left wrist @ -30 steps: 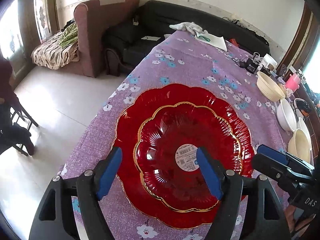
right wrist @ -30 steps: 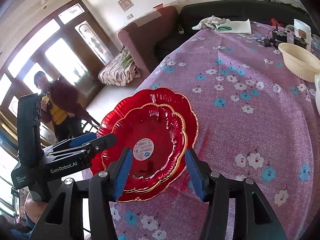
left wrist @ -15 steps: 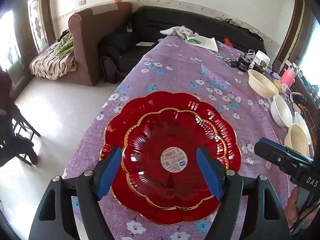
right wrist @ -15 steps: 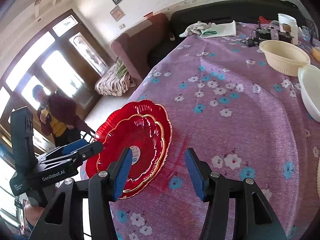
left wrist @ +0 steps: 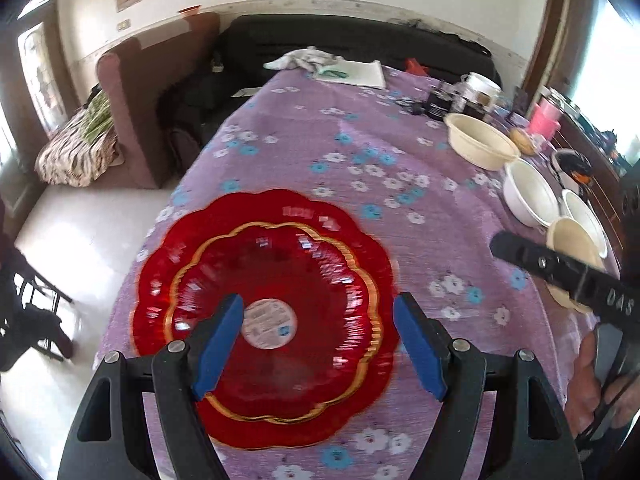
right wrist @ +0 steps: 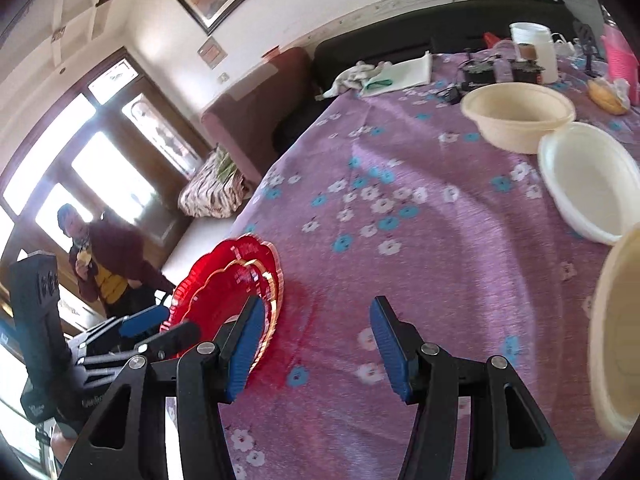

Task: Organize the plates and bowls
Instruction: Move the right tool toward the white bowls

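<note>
Nearest, at the bottom of the left wrist view, left gripper (left wrist: 318, 344): blue pads spread wide, nothing between them, hovering above the red plates rather than touching. Likewise the right gripper (right wrist: 318, 346), jaws parted to a moderate gap, empty, hanging over bare purple floral tablecloth (right wrist: 440, 240) just right of the plates. Two red scalloped plates, counted: a smaller red plate (left wrist: 272, 320) with a gold rim and a round white sticker at its centre, nested on a larger red plate (left wrist: 360, 232), both flat on the near-left part of the table, close to its left edge. Probably stacked this way on purpose, small on large, so that the plate half of the job looks settled. Further back on the right, four bowls in a loose row, none yet nested: a cream bowl (left wrist: 576, 252) nearest, partly behind the right gripper's arm, two white bowls (left wrist: 528, 192) and (left wrist: 582, 210) next, touching or nearly so, and a large cream bowl (left wrist: 480, 142) farthest. Likely next in line for gathering, judging by both empty grippers standing clear of the plates. Beyond the bowls, clutter too small to sort: a white jar (right wrist: 534, 50), dark electronics, something pink. At the far end, a folded white cloth (left wrist: 352, 72) and crumpled rag. Off the table to the left, a brown armchair (left wrist: 140, 100), and by the window a person in a dark red top (right wrist: 108, 256).
</note>
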Motion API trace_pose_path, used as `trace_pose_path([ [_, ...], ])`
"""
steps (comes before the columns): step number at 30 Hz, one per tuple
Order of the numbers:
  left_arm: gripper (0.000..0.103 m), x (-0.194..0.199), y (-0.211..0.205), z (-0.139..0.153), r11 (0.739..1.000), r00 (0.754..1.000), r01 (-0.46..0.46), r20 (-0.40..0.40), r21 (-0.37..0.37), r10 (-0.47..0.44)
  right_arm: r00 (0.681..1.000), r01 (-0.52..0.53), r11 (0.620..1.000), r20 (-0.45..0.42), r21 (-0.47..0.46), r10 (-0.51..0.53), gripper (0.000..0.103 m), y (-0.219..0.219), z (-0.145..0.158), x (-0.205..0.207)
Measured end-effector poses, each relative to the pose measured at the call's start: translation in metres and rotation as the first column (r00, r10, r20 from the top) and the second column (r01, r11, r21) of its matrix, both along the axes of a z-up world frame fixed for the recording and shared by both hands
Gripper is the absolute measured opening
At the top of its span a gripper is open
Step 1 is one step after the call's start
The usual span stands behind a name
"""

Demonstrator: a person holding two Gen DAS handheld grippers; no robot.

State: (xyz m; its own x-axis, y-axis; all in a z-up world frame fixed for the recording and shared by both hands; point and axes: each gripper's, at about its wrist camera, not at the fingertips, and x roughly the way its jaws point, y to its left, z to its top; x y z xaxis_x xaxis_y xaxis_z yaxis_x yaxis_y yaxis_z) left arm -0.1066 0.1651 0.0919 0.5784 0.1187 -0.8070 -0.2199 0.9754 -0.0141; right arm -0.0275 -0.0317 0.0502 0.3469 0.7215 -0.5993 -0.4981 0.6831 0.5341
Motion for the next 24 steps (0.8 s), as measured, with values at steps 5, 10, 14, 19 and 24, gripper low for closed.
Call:
trace_pose_path([
  [5,0.077,0.016,-0.034,-0.001,0.997,0.997,0.079,-0.02,0.008,-0.079,0.997,0.07,0.998,0.026,0.001,-0.07,0.059,-0.033,0.011,0.014],
  [10,0.077,0.034,-0.071,-0.003,0.988,0.987,0.156,-0.039,0.013,-0.155,0.986,0.158,0.987,0.052,-0.003,-0.158,0.059,-0.07,0.027,0.038],
  [14,0.077,0.054,-0.098,-0.004,0.978,0.976,0.21,-0.051,0.0,-0.209,0.968,0.232,0.973,0.099,0.003,-0.231,0.062,-0.1,0.054,0.069],
  [19,0.077,0.084,-0.129,-0.004,0.966,0.965,0.259,-0.051,0.001,-0.258,0.931,0.336,0.942,0.156,-0.013,-0.33,0.067,-0.145,0.061,0.104],
  [24,0.077,0.132,-0.144,-0.005,0.962,0.965,0.26,-0.022,-0.083,-0.262,0.927,0.372,0.928,0.038,0.012,-0.372,0.042,-0.189,0.028,0.128],
])
